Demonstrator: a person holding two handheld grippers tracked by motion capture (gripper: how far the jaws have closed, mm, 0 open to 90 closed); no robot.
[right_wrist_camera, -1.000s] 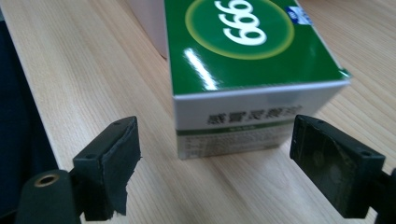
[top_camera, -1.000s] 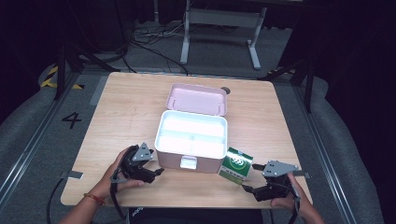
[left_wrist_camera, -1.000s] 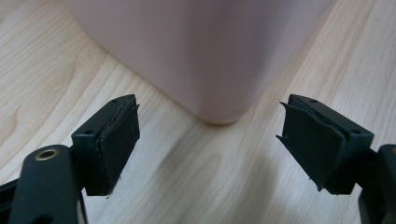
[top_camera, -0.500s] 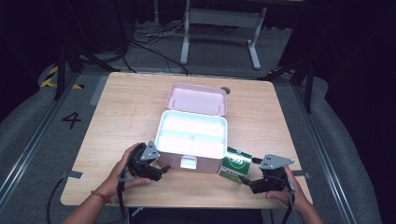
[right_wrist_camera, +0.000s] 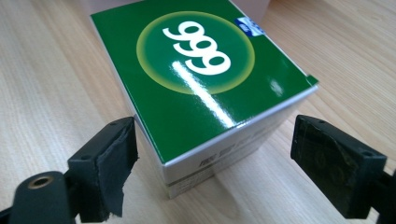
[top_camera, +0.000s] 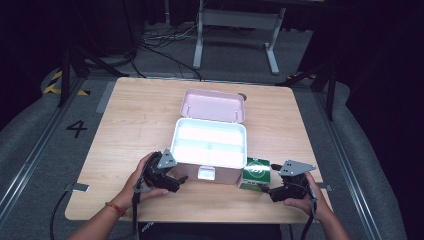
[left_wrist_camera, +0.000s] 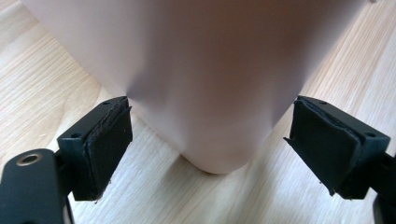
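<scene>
An open pink box (top_camera: 222, 172) with a white inner tray stands at mid-table, its lid (top_camera: 214, 106) tipped back. My left gripper (top_camera: 180, 182) lies at the box's near left corner. In the left gripper view the pink box (left_wrist_camera: 201, 70) pokes its rounded corner between the jaws of that gripper (left_wrist_camera: 212, 140). They have just been opening, and the pads stand clear of the box. A green "999" carton (top_camera: 256, 172) sits by the box's near right corner. The right gripper (top_camera: 266, 189) is open, and the carton (right_wrist_camera: 201, 65) sits untouched ahead of this gripper (right_wrist_camera: 219, 158).
The wooden table (top_camera: 125, 120) has bare room to the left and behind the box. A white latch (top_camera: 206, 173) sits on the box's front wall. Beyond the far edge are floor cables and a metal stand (top_camera: 235, 30). Both hands rest near the front edge.
My left gripper has slid right, up to the pink box's corner, and its jaws stand wider. The right gripper has stayed about where it was by the carton.
</scene>
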